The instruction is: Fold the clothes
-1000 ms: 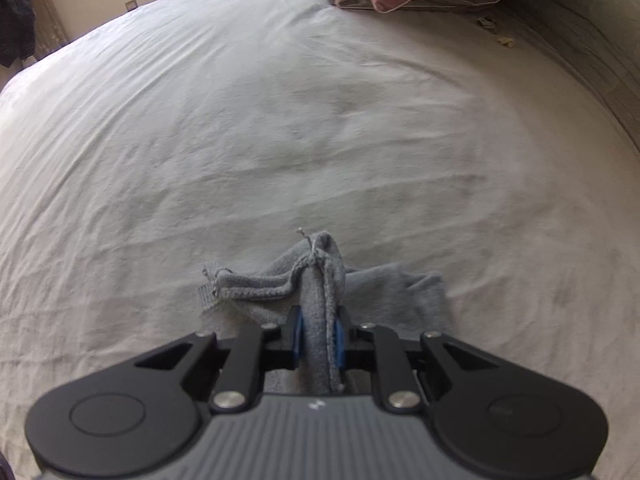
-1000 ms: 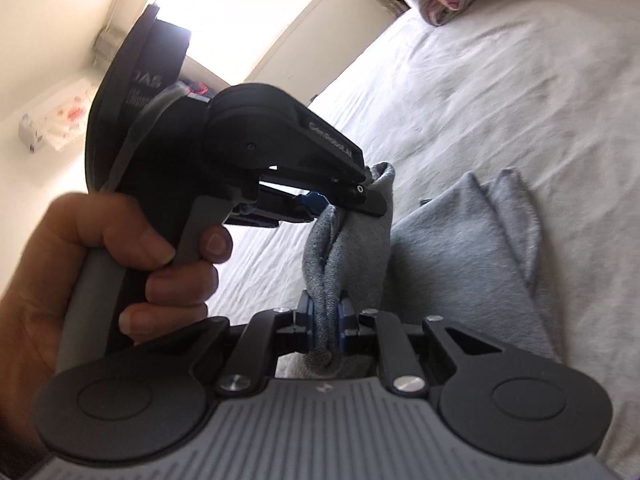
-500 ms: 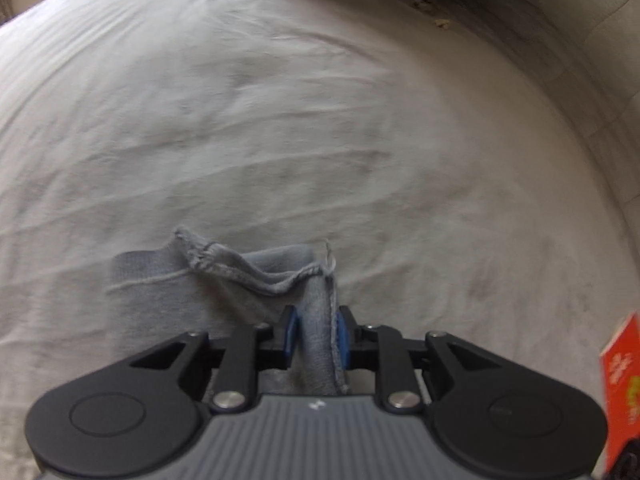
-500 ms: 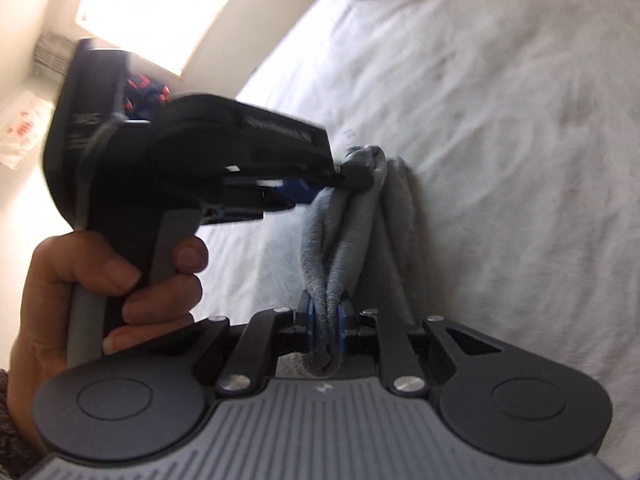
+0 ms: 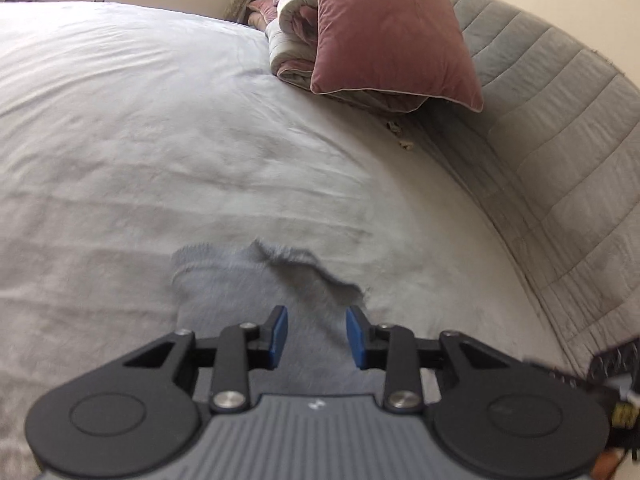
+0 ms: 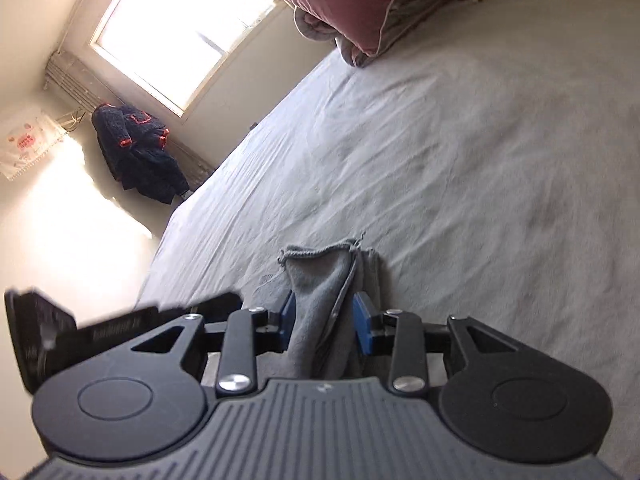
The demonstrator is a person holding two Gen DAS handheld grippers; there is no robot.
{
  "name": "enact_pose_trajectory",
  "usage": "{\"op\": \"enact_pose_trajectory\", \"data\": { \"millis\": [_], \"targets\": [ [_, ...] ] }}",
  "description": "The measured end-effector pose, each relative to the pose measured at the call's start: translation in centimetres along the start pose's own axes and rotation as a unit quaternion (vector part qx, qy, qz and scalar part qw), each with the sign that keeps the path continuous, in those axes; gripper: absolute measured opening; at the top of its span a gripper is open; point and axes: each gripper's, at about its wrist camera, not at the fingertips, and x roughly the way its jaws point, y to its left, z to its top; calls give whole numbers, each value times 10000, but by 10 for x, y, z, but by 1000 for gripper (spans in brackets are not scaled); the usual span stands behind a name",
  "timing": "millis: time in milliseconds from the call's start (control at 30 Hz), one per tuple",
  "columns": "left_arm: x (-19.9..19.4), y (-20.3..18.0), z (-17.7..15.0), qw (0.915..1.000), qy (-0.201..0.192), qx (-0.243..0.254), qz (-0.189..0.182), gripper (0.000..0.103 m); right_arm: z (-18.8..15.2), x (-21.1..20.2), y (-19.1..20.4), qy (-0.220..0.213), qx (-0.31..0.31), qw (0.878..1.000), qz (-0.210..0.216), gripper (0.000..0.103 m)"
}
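A small grey garment [image 5: 240, 284] lies folded on the white bed sheet [image 5: 160, 140]. My left gripper [image 5: 316, 316] hovers just over its near part. Its jaws are opening, and the cloth lies flat below the blue pads, not pinched. In the right wrist view a raised fold of the same garment [image 6: 320, 276] stands between the pads of my right gripper [image 6: 324, 304]. Those jaws are opening too, and the fold sits loosely in the gap. The left gripper's black body [image 6: 120, 320] shows blurred at the lower left of that view.
A pink pillow [image 5: 384, 32] leans on a folded quilt [image 5: 288, 40] at the head of the bed. A grey padded headboard [image 5: 560, 120] curves along the right. A bright window [image 6: 180, 28] and a dark jacket [image 6: 136, 152] are by the far wall.
Both pairs of jaws have parted from the grey cloth. The garment has dropped out of the left gripper onto the sheet. The left gripper has swung towards the pillow and out of the right camera's centre.
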Motion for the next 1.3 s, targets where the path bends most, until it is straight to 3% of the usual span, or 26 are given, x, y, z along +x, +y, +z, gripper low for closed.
{"op": "enact_pose_trajectory", "data": {
  "millis": [200,333,433,533,600,633,667,733,867,933,1133,1300],
  "targets": [
    [-13,18,-44,9953,-298,-253,-891,31,3,15,-3,-169,272,9995,-76,39],
    [-15,13,-59,9892,-381,-71,-1417,31,1,14,17,-391,-206,9988,203,39],
    [-3,6,-70,9900,-216,221,-1378,31,-8,27,33,-247,-806,9961,275,39],
    [11,4,-85,9904,-79,438,-1311,29,-22,44,38,-29,-1309,9914,16,39],
    [17,1,-96,9898,-85,628,-1274,21,-28,54,34,-55,-1576,9868,-367,38],
    [19,0,-100,9894,-103,727,-1255,21,-28,56,30,-173,-1652,9838,-674,29],
    [18,-1,-101,9894,-116,738,-1247,21,-28,57,25,-290,-1723,9798,-977,27],
    [16,-2,-101,9894,-138,756,-1234,21,-26,55,11,-493,-1569,9768,-1369,34],
    [2,0,-84,9886,-163,702,-1322,23,-21,38,10,-732,-1436,9796,-1203,34],
    [-8,3,-73,9885,-402,728,-1264,24,-21,31,21,-847,-1537,9797,-969,34],
    [-1,25,-33,9931,-810,432,-729,25,-32,38,44,-714,-1784,9795,-607,34],
    [37,35,-10,9957,-802,410,-233,25,-43,55,42,-499,-2047,9738,-852,34]
  ]
}}
